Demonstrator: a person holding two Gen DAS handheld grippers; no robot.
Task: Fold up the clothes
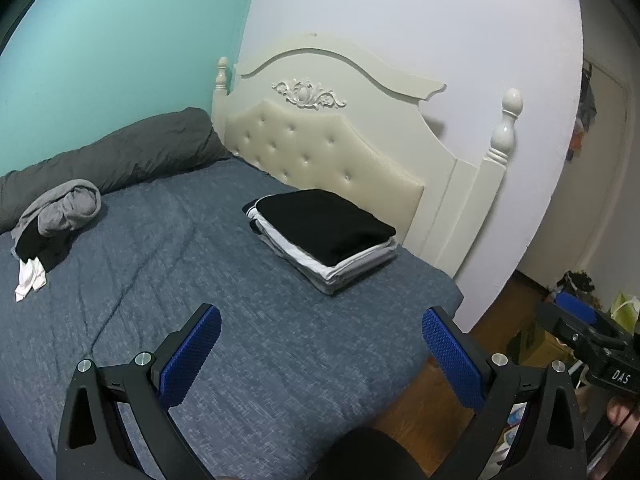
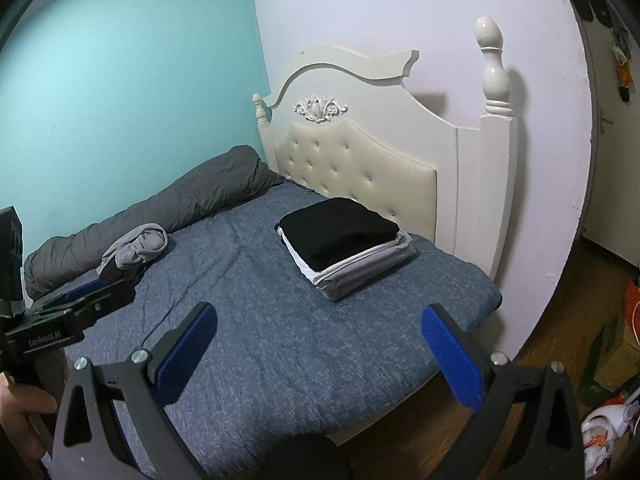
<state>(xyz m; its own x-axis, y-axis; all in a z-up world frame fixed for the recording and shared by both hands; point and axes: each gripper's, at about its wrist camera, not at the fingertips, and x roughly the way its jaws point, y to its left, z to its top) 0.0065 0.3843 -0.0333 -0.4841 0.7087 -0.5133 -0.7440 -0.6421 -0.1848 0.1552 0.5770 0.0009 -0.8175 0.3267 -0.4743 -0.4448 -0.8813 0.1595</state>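
I hold both grippers up over the near edge of the bed (image 1: 248, 320), neither touching anything. My left gripper (image 1: 320, 356) is spread wide and empty; my right gripper (image 2: 318, 354) is spread just as wide, also empty. I judge that suits a moment between garments, when I need both free to reach.

The stack (image 1: 324, 236) of folded clothes sits near the headboard (image 1: 320, 140), black piece on top of white and grey ones, edges roughly squared. Kept at that end, it leaves the middle of the bed bare as folding room.

The pile (image 1: 56, 220) of unfolded clothes lies well apart, on the far side beside the grey bolster (image 1: 120, 152) along the wall: a crumpled grey garment, something black beneath it, a white bit trailing out. That is what remains, I think. Reaching it means going across the bed, my left gripper being the nearer.
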